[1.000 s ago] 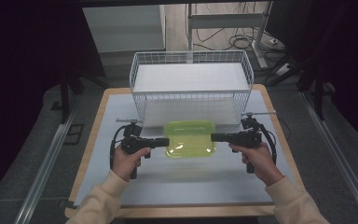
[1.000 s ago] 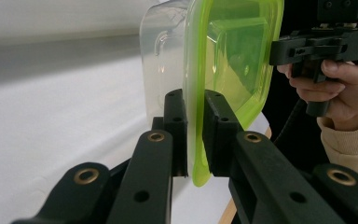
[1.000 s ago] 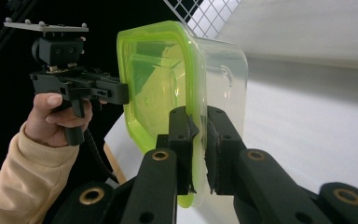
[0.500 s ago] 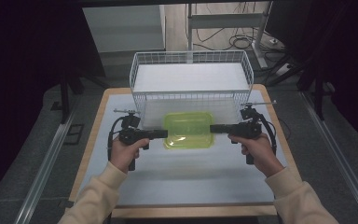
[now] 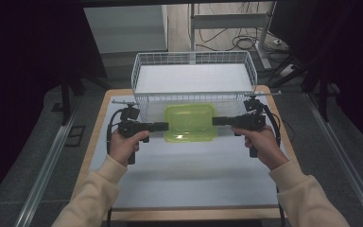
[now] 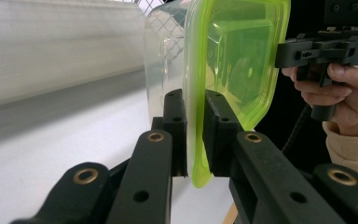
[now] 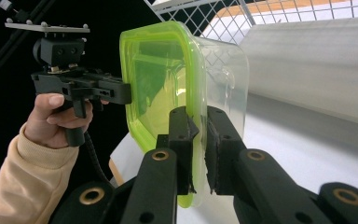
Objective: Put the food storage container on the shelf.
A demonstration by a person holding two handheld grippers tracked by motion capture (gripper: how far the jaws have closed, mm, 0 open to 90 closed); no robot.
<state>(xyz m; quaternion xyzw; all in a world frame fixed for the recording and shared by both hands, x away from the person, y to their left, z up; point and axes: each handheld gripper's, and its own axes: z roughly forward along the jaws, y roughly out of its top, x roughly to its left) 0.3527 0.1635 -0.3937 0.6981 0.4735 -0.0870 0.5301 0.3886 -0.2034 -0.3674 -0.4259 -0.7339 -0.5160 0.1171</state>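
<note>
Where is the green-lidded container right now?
In the high view the green-lidded container is held mid-table between the left tongs and right tongs, each shut on one end of its rim, just in front of the white wire basket.

Green-lidded clear container carried higher and nearer the white wire basket, left gripper and right gripper risen with it, seemingly clear of the table.
</note>
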